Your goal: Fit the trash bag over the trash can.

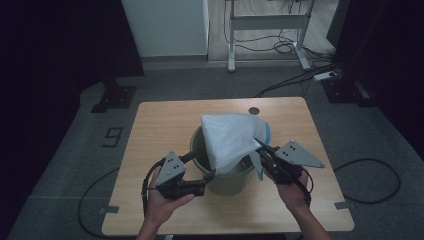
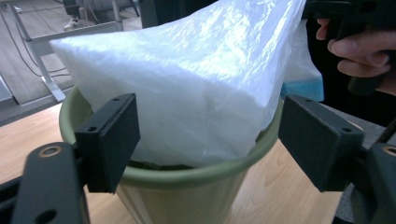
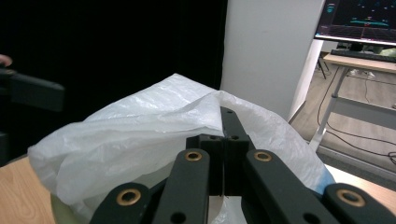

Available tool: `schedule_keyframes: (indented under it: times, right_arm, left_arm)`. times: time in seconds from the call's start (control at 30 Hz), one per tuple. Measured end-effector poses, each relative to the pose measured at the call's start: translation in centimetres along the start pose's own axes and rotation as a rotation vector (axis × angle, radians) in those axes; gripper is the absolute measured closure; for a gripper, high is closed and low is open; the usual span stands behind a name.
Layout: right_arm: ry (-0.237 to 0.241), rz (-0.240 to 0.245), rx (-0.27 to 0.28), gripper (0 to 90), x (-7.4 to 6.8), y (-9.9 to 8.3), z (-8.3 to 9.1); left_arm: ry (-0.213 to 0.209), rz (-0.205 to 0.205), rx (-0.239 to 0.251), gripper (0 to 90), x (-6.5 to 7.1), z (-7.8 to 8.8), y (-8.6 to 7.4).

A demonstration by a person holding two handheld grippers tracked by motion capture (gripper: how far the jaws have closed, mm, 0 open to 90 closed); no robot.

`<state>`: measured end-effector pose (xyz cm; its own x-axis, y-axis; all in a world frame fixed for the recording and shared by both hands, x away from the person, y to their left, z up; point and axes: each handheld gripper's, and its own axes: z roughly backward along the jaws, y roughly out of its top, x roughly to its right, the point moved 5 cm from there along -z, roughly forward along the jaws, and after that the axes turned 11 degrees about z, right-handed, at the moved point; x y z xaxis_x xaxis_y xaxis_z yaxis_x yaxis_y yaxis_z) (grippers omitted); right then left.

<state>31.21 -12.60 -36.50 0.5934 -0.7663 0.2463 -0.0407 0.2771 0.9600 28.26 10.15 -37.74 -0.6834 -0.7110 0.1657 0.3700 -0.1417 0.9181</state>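
White plastic bag [image 1: 229, 140] sitting in mouth of green bin [image 1: 227, 182], bin standing mid-tabletop [image 1: 150, 125]. Right hand-held gripper [image 1: 260, 145] pinching bag's edge, jaws fully together, film bunching at tips; bag stretching up and leftward from that pinch in high view. Left hand-held gripper [image 1: 212, 174] hovering at bin's near-left rim, jaws standing wide, nothing between them. In left gripper view, bag [image 2: 187, 88] and bin rim [image 2: 187, 175] lying just ahead of gaping jaws, pads not pressing on either.
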Motion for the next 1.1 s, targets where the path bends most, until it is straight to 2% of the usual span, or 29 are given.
schedule_keyframes:
  times: [0.07,0.17,0.33,0.4,0.5,0.6,0.67,0.7,0.73,0.83,0.93,1.1]
  right_arm:
    - [0.008,0.007,-0.001,88.6,-0.2,0.0,-0.1]
    - [0.017,0.009,0.0,88.6,-0.4,0.0,-0.2]
    - [0.026,0.009,0.004,88.5,-0.6,0.1,-0.2]
    - [0.029,0.012,0.008,88.5,-0.6,0.1,-0.2]
    - [0.031,0.012,0.012,87.9,-0.7,0.1,-0.2]
    - [0.033,0.014,0.016,84.4,-0.7,0.0,-0.1]
    - [0.026,0.015,0.014,78.0,-0.7,-0.3,0.1]
    - [0.019,0.014,0.01,70.6,-0.7,-0.5,0.1]
    - [-0.001,0.013,0.0,59.6,-0.8,-0.9,0.3]
    - [-0.05,0.014,-0.025,45.8,-0.8,-1.8,0.7]
    - [-0.1,0.027,-0.07,39.8,-0.8,-2.9,1.4]
    - [-0.13,0.007,-0.095,38.2,0.2,-3.9,2.4]
  left_arm:
    - [0.002,-0.013,-0.001,25.3,0.2,-0.4,0.2]
    - [0.003,-0.028,-0.009,34.5,0.5,-0.9,0.4]
    - [-0.025,-0.053,-0.013,62.9,1.0,-1.6,0.6]
    - [-0.036,-0.064,-0.015,71.6,1.3,-1.9,0.6]
    - [-0.054,-0.073,-0.015,80.7,1.5,-2.2,0.6]
    - [-0.054,-0.065,0.002,88.3,1.5,-2.3,0.7]
    - [-0.055,-0.047,0.019,89.9,1.3,-2.3,0.8]
    - [-0.047,-0.037,0.03,90.0,1.1,-2.2,0.8]
    - [-0.038,-0.029,0.037,90.0,1.0,-2.2,0.9]
    - [-0.014,0.007,0.072,90.0,0.4,-1.8,1.0]
    - [0.006,0.023,0.106,90.0,0.0,-1.3,1.3]
    - [0.023,0.056,0.159,90.0,-0.7,-0.1,1.7]
